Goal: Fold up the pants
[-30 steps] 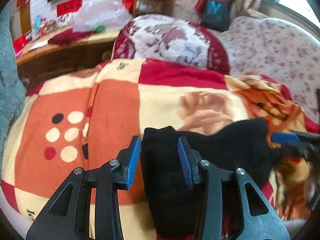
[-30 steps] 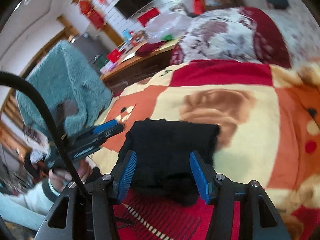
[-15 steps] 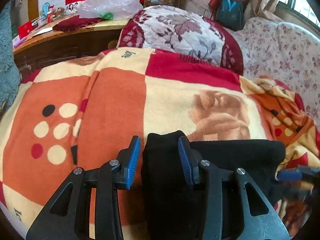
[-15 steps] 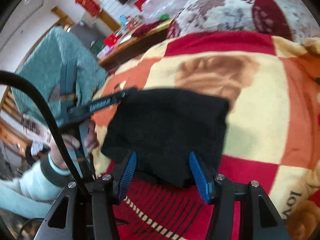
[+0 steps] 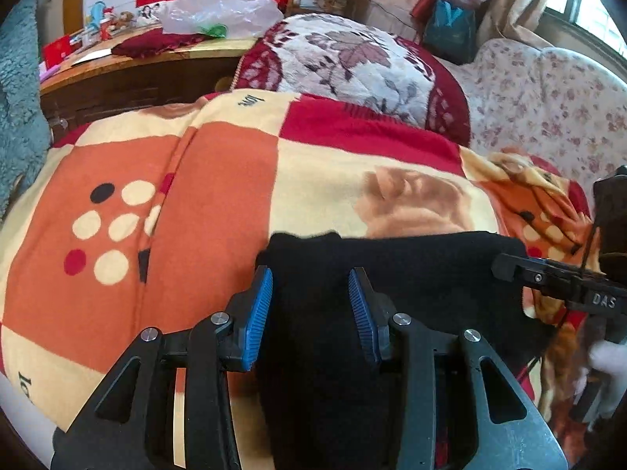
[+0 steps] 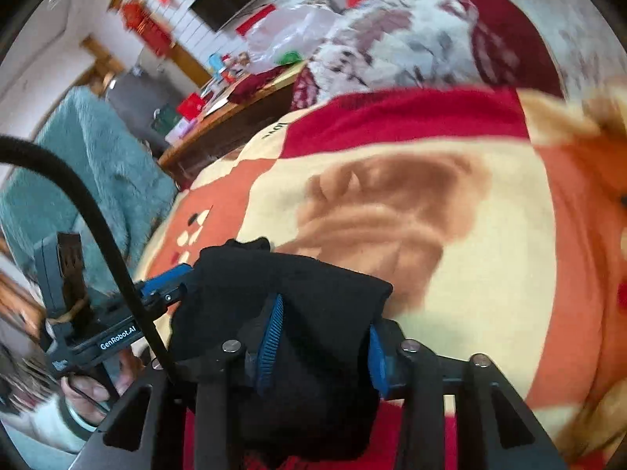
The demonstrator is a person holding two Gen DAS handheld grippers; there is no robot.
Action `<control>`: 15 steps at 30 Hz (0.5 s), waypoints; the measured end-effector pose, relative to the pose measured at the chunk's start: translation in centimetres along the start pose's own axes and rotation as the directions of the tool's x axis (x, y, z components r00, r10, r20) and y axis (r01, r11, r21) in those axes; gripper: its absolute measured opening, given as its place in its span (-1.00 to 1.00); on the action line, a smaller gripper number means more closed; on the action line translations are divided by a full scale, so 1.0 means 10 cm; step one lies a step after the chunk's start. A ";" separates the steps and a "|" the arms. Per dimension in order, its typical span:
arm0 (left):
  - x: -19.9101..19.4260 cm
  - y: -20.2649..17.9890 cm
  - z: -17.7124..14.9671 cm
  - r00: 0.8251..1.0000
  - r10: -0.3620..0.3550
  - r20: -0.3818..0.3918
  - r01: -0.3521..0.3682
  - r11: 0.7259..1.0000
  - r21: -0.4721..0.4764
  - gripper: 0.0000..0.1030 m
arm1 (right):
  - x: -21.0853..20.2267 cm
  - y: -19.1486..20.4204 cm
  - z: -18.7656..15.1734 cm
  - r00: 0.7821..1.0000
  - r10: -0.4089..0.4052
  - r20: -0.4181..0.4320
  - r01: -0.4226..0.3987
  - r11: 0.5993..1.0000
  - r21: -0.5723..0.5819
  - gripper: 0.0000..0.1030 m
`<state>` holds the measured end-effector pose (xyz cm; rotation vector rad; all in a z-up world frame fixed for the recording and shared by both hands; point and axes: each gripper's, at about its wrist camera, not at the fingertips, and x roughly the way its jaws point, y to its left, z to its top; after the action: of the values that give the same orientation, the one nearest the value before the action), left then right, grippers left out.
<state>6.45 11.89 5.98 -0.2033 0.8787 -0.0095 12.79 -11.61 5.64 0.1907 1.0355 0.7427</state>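
Pants lie bunched between our left gripper and right gripper, both spread apart, so the fold may slip loose.

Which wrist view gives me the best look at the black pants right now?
Left wrist: the black pants lie sharp across the blanket, far edge visible, left gripper open astride them. Right wrist is motion-blurred; the pants bunch between the right gripper fingers.

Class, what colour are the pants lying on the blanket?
Plain black pants, seen best in the left wrist view.
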 end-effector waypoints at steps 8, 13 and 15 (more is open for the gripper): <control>0.06 -0.06 0.00 0.999 0.026 0.039 -0.026 1.000 0.000 -0.24 | 0.13 -0.01 0.04 0.994 -0.106 -0.014 0.104 0.990 -0.096 -0.31; 0.04 -0.08 -0.01 0.998 0.039 0.045 -0.039 0.999 0.003 -0.24 | 0.09 -0.24 -0.07 0.999 -0.041 0.000 0.041 0.999 0.036 -0.21; 0.02 -0.08 -0.01 0.998 0.039 0.044 -0.039 0.999 0.001 -0.24 | 0.03 -0.25 -0.08 0.998 -0.056 0.001 0.056 0.997 0.060 -0.01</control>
<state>6.59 11.08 5.91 -0.1838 0.8385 0.0304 13.39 -13.47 3.84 0.2136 1.0568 0.6609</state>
